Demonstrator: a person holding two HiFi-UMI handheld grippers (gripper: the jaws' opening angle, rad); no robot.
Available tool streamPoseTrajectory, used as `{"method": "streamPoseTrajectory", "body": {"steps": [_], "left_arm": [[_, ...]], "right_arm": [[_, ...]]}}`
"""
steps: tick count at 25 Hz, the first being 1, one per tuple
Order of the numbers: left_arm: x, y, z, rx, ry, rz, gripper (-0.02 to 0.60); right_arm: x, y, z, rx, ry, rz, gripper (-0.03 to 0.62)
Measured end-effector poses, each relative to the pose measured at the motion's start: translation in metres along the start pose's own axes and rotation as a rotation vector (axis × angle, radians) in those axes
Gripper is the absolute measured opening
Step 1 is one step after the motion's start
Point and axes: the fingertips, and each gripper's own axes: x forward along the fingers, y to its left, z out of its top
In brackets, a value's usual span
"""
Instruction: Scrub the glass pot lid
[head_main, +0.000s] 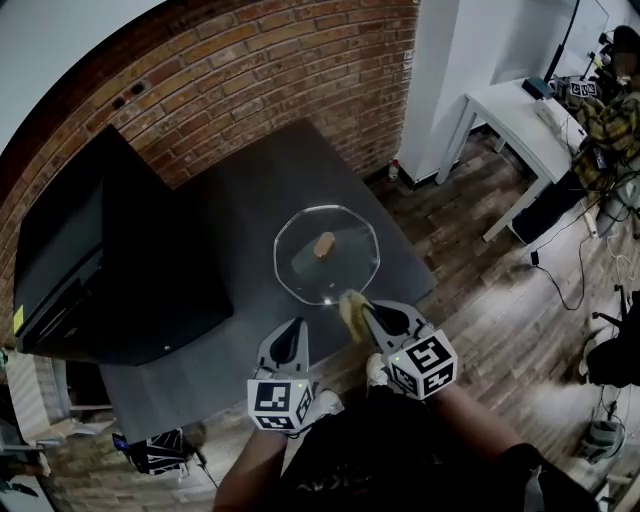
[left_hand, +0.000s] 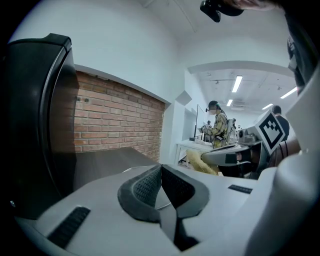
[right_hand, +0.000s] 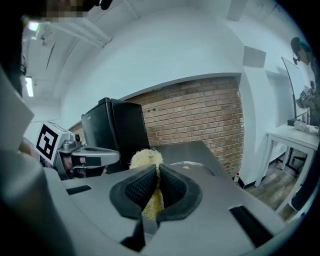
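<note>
A round glass pot lid (head_main: 327, 254) with a tan knob (head_main: 324, 244) lies flat on the dark grey table (head_main: 240, 200). My right gripper (head_main: 364, 312) hovers at the lid's near edge, shut on a yellowish fibrous scrubber (head_main: 351, 307). In the right gripper view the scrubber (right_hand: 146, 160) sticks up between the jaws, and the lid's rim (right_hand: 192, 166) shows just beyond. My left gripper (head_main: 294, 336) hangs near the table's front edge, left of the right one, jaws shut with nothing in them (left_hand: 161, 180). The left gripper view catches the scrubber (left_hand: 199, 161) to the right.
A black cabinet-like appliance (head_main: 110, 270) stands on the table's left part against the brick wall (head_main: 260, 70). A white table (head_main: 530, 130) and cables lie on the wooden floor (head_main: 500, 300) to the right. A person (left_hand: 218, 125) stands far back.
</note>
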Motion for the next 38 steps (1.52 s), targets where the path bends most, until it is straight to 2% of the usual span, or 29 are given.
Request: {"method": "streamPoseTrajectory", "body": {"steps": [11, 20, 38], "left_arm": [[-0.025, 0.001, 0.0, 0.016, -0.024, -0.07, 0.032], [-0.032, -0.012, 0.0, 0.039, -0.024, -0.131, 0.032], [-0.046, -0.024, -0.001, 0.057, -0.028, -0.154, 0.033]], "right_arm": [[-0.018, 0.03, 0.001, -0.007, -0.032, -0.086, 0.025], [-0.034, 0.037, -0.003, 0.012, -0.054, -0.141, 0.025], [-0.048, 0.049, -0.006, 0.005, -0.058, -0.149, 0.025]]}}
